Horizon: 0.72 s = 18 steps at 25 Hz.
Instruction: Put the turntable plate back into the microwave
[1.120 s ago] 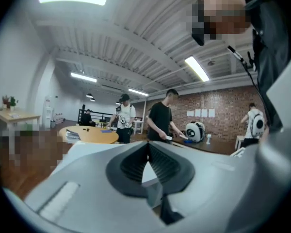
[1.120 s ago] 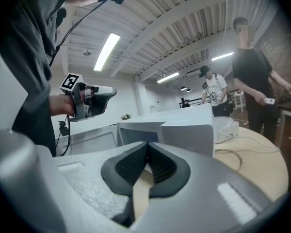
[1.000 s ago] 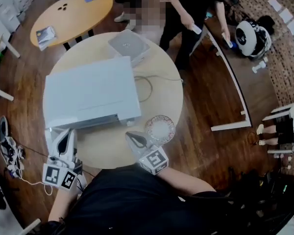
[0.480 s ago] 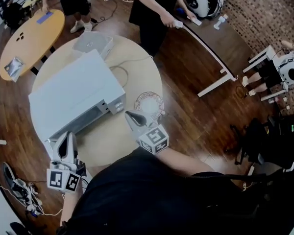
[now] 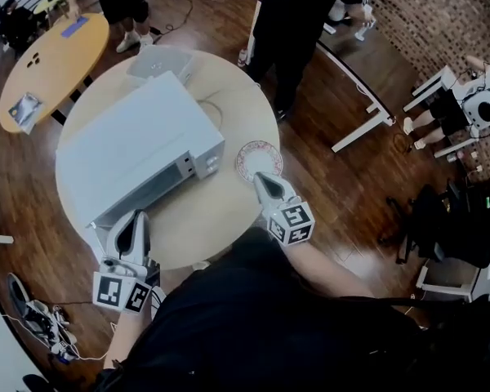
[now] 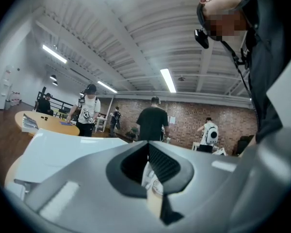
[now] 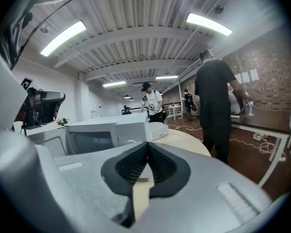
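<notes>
The white microwave stands on the round table, its front turned toward me and its door closed. The patterned glass turntable plate lies flat on the table just right of the microwave's control panel. My right gripper is shut and holds nothing, with its tip at the plate's near edge. In the right gripper view that right gripper points past the microwave. At the microwave's near left corner my left gripper is shut and holds nothing. In the left gripper view, the left gripper shows its jaws closed tip to tip.
A small grey box and a cable lie behind the microwave. A person in black stands at the table's far right edge. An orange round table is far left, a white desk to the right.
My right gripper has swung rightward from the table's near middle to the plate's near edge. The left gripper has shifted slightly by the microwave's corner. The head view has also turned.
</notes>
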Each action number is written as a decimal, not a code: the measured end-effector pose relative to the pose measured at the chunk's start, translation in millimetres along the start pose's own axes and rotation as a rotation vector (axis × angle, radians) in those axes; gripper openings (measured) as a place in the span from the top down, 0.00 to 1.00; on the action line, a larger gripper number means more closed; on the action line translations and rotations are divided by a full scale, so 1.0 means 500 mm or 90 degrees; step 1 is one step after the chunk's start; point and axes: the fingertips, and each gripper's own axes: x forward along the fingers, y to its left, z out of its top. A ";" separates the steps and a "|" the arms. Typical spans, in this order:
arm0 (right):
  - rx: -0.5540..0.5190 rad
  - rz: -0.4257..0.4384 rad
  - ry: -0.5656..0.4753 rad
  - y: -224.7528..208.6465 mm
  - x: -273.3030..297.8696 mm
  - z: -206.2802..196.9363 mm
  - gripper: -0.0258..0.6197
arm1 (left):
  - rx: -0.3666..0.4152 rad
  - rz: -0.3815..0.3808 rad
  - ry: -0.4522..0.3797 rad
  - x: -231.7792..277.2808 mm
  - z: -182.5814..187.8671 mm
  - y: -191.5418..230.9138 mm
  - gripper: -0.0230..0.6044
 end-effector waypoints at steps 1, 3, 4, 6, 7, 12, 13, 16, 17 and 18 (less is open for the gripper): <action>0.016 -0.015 0.007 -0.023 0.000 -0.015 0.96 | 0.005 0.007 -0.003 -0.001 0.007 0.006 0.96; 0.036 -0.041 0.031 -0.073 0.000 -0.052 0.96 | 0.015 0.025 -0.005 -0.002 0.018 0.014 0.96; 0.035 -0.048 0.049 -0.097 0.003 -0.073 0.96 | 0.017 0.034 -0.003 -0.001 0.022 0.016 0.96; 0.027 -0.051 0.083 -0.139 0.012 -0.111 0.96 | 0.022 0.051 0.004 0.003 0.026 0.016 0.96; 0.029 -0.052 0.094 -0.159 0.015 -0.125 0.96 | 0.026 0.055 0.011 0.006 0.025 0.014 0.96; 0.070 -0.113 0.132 -0.266 0.005 -0.191 0.96 | 0.023 0.078 0.052 0.026 -0.004 0.003 0.96; 0.078 -0.121 0.139 -0.281 0.004 -0.202 0.96 | 0.022 0.079 0.057 0.031 -0.006 0.000 0.96; 0.100 -0.128 0.161 -0.313 0.009 -0.229 0.85 | 0.027 0.081 0.067 0.047 -0.005 -0.010 0.96; 0.107 -0.128 0.168 -0.321 0.013 -0.237 0.83 | 0.031 0.082 0.069 0.053 -0.003 -0.013 0.96; 0.115 -0.128 0.176 -0.328 0.018 -0.246 0.81 | 0.038 0.083 0.071 0.058 -0.001 -0.015 0.96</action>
